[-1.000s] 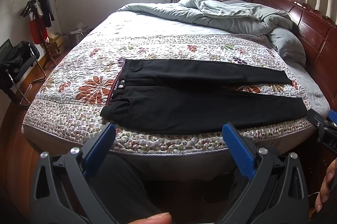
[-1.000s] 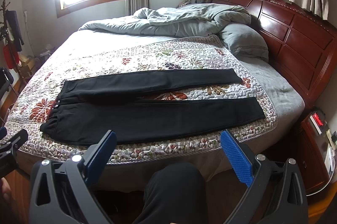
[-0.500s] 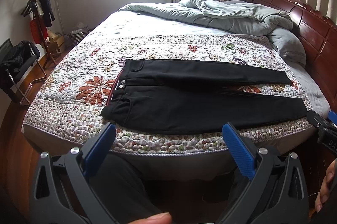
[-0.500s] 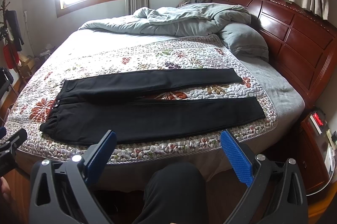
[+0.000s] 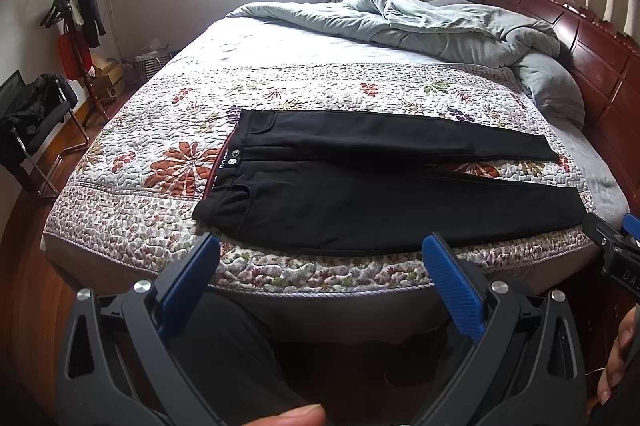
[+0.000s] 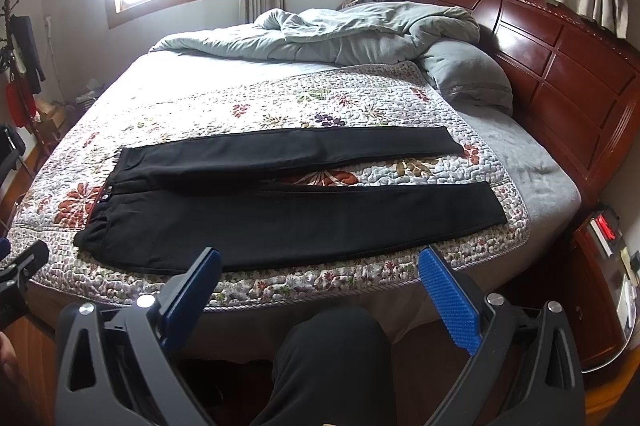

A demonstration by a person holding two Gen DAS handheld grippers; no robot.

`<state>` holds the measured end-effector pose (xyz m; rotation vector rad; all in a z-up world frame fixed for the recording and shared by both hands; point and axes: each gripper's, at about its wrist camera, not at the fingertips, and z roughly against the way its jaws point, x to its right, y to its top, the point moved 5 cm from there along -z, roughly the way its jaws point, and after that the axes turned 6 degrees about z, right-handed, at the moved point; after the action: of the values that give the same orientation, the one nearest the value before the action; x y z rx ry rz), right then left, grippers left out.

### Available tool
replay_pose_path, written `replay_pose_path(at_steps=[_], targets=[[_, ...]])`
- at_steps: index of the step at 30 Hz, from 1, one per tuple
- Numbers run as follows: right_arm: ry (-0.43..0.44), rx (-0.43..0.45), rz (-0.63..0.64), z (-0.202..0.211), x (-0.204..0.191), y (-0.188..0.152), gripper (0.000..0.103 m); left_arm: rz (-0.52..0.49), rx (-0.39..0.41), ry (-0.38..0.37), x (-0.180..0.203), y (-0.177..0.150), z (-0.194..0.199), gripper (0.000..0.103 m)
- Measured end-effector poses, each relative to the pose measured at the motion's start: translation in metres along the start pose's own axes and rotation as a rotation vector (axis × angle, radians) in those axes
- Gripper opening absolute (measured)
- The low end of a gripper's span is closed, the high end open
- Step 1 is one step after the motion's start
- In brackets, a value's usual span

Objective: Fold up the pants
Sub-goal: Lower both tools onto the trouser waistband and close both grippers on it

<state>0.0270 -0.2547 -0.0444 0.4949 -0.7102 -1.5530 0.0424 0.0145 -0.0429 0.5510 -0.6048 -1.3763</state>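
Black pants (image 5: 360,201) (image 6: 288,222) lie flat on a floral quilt (image 5: 168,218) (image 6: 360,105), waistband to the left, both legs stretched to the right and slightly apart. My left gripper (image 5: 320,250) hovers open just short of the bed's near edge, below the near leg. My right gripper (image 6: 319,260) is also open at that edge, nothing between its blue pads (image 6: 448,298). Each gripper's tip shows at the border of the other view: the right gripper (image 5: 612,242) and the left gripper (image 6: 20,266).
A rumpled grey duvet (image 5: 420,21) and pillow (image 6: 468,81) lie at the bed's far side by the wooden headboard (image 6: 560,65). A nightstand (image 6: 604,266) stands right, a coat rack (image 5: 76,25) and chair (image 5: 32,121) left. The person's knee (image 6: 336,346) is below.
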Motion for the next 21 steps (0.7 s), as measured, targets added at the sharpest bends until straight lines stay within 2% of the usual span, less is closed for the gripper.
replay_pose_path(at_steps=[8,11,12,13,15,16,17,18,19,21], targets=[[0.001,-0.011,0.020,-0.011,-0.007,0.006,0.099,-0.005,-0.012,0.010,-0.003,0.004,-0.010,0.100],[-0.002,-0.021,0.039,-0.018,-0.012,0.008,0.099,-0.045,-0.012,0.012,-0.004,0.004,-0.023,0.100],[0.003,-0.003,0.057,-0.021,-0.015,0.011,0.099,-0.070,-0.009,-0.010,-0.004,0.003,-0.028,0.100],[0.024,0.036,0.080,-0.021,-0.018,0.014,0.099,-0.108,-0.019,-0.078,-0.005,0.000,-0.040,0.100],[0.132,0.204,0.140,-0.020,-0.025,0.022,0.099,-0.142,-0.076,-0.176,-0.010,-0.003,-0.061,0.100],[0.158,0.266,0.181,-0.025,-0.028,0.022,0.099,-0.162,-0.131,-0.212,-0.019,-0.003,-0.078,0.100],[0.152,0.264,0.226,-0.034,-0.031,0.022,0.099,-0.170,-0.161,-0.207,-0.026,-0.002,-0.089,0.100],[0.127,0.180,0.316,-0.058,-0.038,0.020,0.099,-0.179,-0.185,-0.195,-0.037,0.001,-0.102,0.100],[0.149,0.107,0.378,-0.079,-0.043,0.018,0.099,-0.198,-0.210,-0.175,-0.053,0.009,-0.119,0.100],[0.226,0.102,0.411,-0.096,-0.044,0.026,0.099,-0.212,-0.246,-0.144,-0.079,0.021,-0.144,0.100]])
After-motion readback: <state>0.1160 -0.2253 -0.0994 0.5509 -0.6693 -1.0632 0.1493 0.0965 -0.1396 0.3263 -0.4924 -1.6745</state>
